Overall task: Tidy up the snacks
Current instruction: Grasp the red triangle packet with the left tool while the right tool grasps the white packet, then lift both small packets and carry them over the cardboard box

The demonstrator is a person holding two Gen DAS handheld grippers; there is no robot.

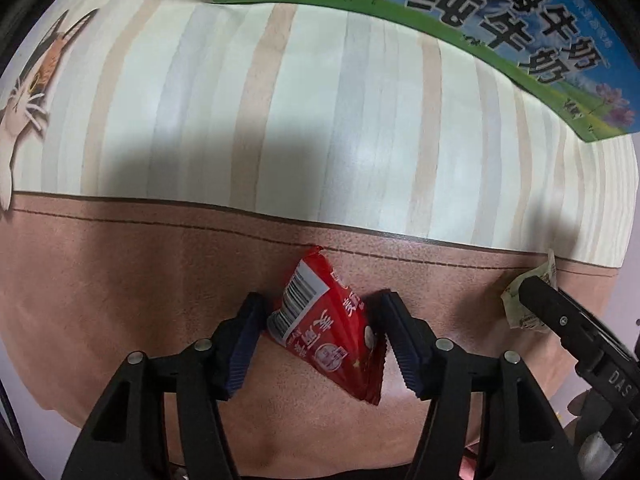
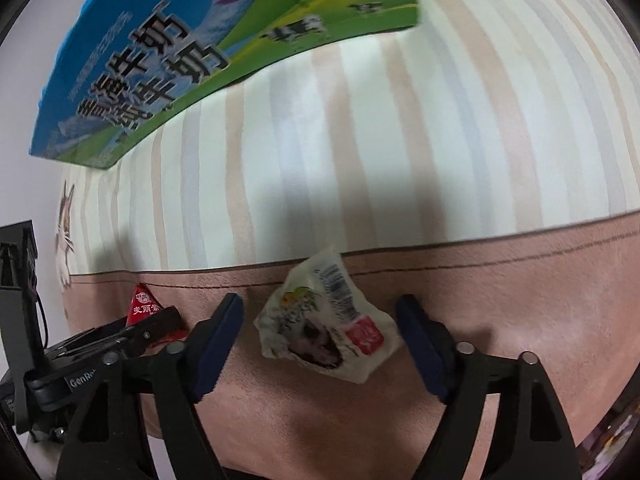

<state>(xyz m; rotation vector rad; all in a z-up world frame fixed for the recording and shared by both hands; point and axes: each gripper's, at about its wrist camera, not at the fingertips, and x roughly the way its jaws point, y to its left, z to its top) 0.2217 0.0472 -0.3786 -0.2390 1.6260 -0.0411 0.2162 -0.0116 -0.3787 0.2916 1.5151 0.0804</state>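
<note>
**Two snack packets between spread jaws on striped cloth**

Worktop cloth covering everything: cream with pale blue and beige stripes on far part, plain pinkish-brown band on near part, dark stitched line between. Cat print at far left edge of cloth in left wrist view.

Milk carton box, blue and green with cows, flowers and large black Chinese characters, lying on striped part at far side; in right wrist view same box at upper left.

Left gripper low over brown band, jaws spread, one pad each side of red snack packet. Left pad looks touching or almost touching packet edge, right pad just beside it; cannot tell if squeezing. Packet resting on band, barcode side up, top corner reaching stitched line.

Right gripper also over brown band, jaws wide apart, clear gaps both sides of white snack packet. Packet crumpled, barcode and red label showing, lying on band just below stitched line, not gripped.

Both packets near each other: red one seen left of right gripper, white one partly hidden behind right gripper finger at right of left wrist view.
</note>
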